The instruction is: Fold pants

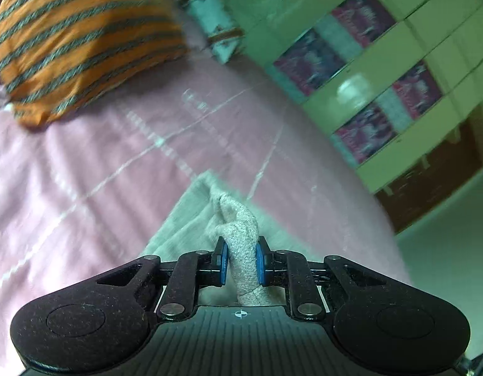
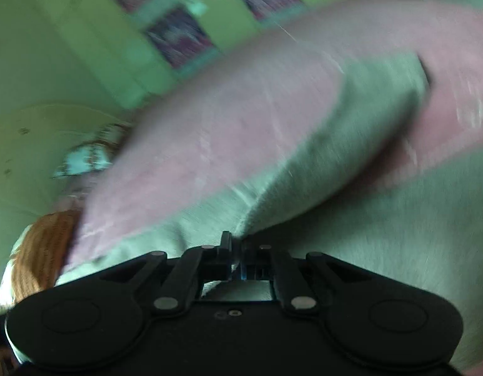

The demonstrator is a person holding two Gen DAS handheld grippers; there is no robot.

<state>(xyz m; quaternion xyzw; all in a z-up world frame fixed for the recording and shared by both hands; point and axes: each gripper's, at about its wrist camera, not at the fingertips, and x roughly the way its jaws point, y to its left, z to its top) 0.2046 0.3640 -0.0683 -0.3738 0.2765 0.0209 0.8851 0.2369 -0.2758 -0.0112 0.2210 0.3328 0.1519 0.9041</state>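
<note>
The pants (image 1: 191,219) are pale grey-white knit cloth lying on a pink bed sheet (image 1: 84,169). My left gripper (image 1: 240,250) is shut on a bunched ribbed band of the pants (image 1: 243,235), squeezed between the blue pads (image 1: 223,258). In the right wrist view the pants (image 2: 351,144) stretch away up and to the right, lifted off the sheet (image 2: 225,119). My right gripper (image 2: 238,244) is shut on an edge of the cloth. This view is blurred.
An orange striped pillow (image 1: 81,40) lies at the far left of the bed. A pale blue bolster (image 1: 211,22) sits at the bed's far end. A green cabinet with patterned panels (image 1: 382,72) stands beyond the bed's right edge. The pillow shows in the right wrist view (image 2: 41,250).
</note>
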